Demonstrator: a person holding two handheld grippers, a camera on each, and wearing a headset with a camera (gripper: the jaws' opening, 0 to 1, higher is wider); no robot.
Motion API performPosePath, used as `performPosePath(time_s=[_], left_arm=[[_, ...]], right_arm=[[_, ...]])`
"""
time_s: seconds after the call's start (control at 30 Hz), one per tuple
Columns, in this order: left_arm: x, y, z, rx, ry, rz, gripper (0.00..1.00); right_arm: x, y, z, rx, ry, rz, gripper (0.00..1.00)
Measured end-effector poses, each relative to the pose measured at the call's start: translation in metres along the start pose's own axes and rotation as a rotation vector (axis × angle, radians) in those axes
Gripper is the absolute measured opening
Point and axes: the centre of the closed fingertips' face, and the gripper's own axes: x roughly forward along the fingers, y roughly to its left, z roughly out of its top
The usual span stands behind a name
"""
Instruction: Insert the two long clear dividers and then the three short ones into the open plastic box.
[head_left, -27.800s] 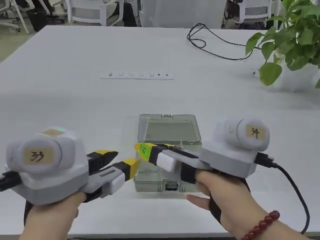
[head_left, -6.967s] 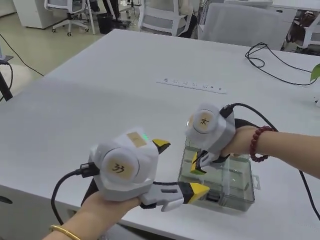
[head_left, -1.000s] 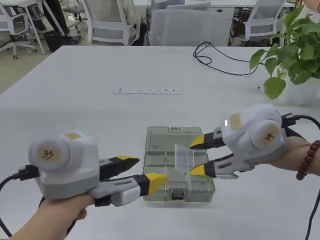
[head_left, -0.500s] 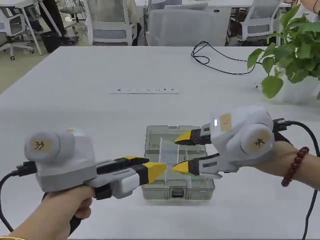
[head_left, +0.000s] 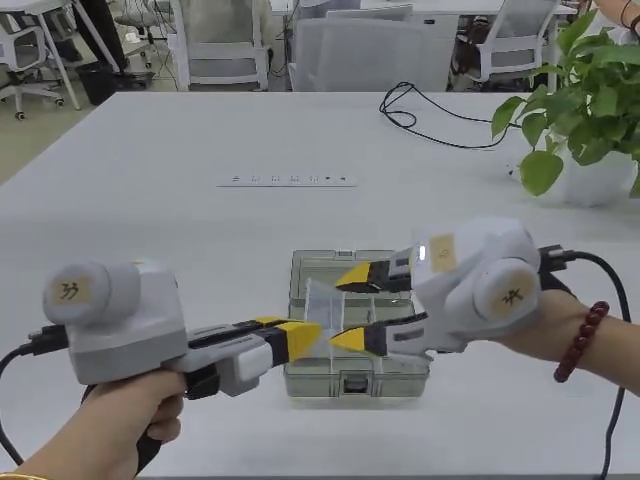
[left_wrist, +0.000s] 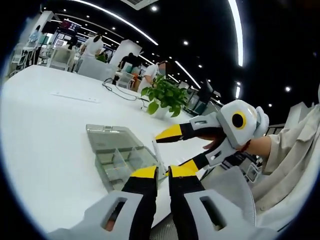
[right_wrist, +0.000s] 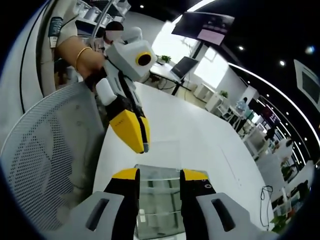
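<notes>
1. The left gripper, closed tight, pinches a clear divider over the box.
2. The right gripper is wide open beside the divider.
3. The box is by the worktop's near edge.

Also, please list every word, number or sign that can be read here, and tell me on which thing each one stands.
"33", handwritten, as far as it reads: round label on the back of the left tool.
Handwritten sign, not readable: round sticker on the back of the right tool.
Marks on the power strip: too small to read.
Picture on the screen: blurred, no text readable.
</notes>
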Motion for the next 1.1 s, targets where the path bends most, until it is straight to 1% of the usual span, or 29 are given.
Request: performPosePath(time_s=[0.2,0.3,0.37,0.6,0.67,0.77,0.83,0.87,0.9,1.0,1.03,1.07,1.1], left_arm=[[-0.001,0.003,0.0,-0.019,0.008,0.001,0.01],[0.0,0.003,-0.002,-0.022,0.016,-0.001,0.0],[0.0,0.005,-0.003,-0.015,0.023,0.009,0.0],[0.0,0.007,-0.007,-0.048,0.04,0.031,0.0],[0.0,0.007,-0.008,-0.086,0.045,0.043,0.0],[0.001,0.007,-0.008,-0.098,0.047,0.049,0.0],[0.001,0.005,-0.01,-0.131,0.063,0.058,0.0],[0.001,0.005,-0.01,-0.131,0.066,0.062,0.0],[0.001,0.004,-0.009,-0.12,0.068,0.068,0.0],[0.0,0.001,-0.01,-0.076,0.085,0.069,0.0],[0.0,-0.001,-0.009,-0.043,0.092,0.071,0.0],[0.0,0.0,-0.008,-0.004,0.093,0.066,0.0],[0.0,0.0,-0.006,0.02,0.09,0.067,0.0]], right_arm=[[0.001,0.001,0.003,-0.001,-0.003,-0.005,0.32],[0.001,0.002,0.005,0.001,-0.007,-0.008,0.32],[0.002,0.003,0.006,-0.009,0.0,-0.01,0.32],[0.002,0.005,0.004,-0.023,0.017,-0.014,0.32],[0.002,0.006,0.003,-0.017,0.025,-0.017,0.33],[0.002,0.005,0.002,-0.017,0.03,-0.024,0.33],[0.001,0.006,0.002,-0.011,0.034,-0.023,0.33],[0.001,0.007,0.001,-0.013,0.037,-0.024,0.33],[0.001,0.007,0.001,-0.025,0.039,-0.031,0.33],[0.001,0.007,0.001,-0.022,0.038,-0.033,0.35],[0.0,0.006,0.001,-0.004,0.032,-0.033,0.35],[0.0,0.005,0.001,0.008,0.028,-0.038,0.35],[-0.001,0.004,0.002,0.017,0.025,-0.04,0.35]])
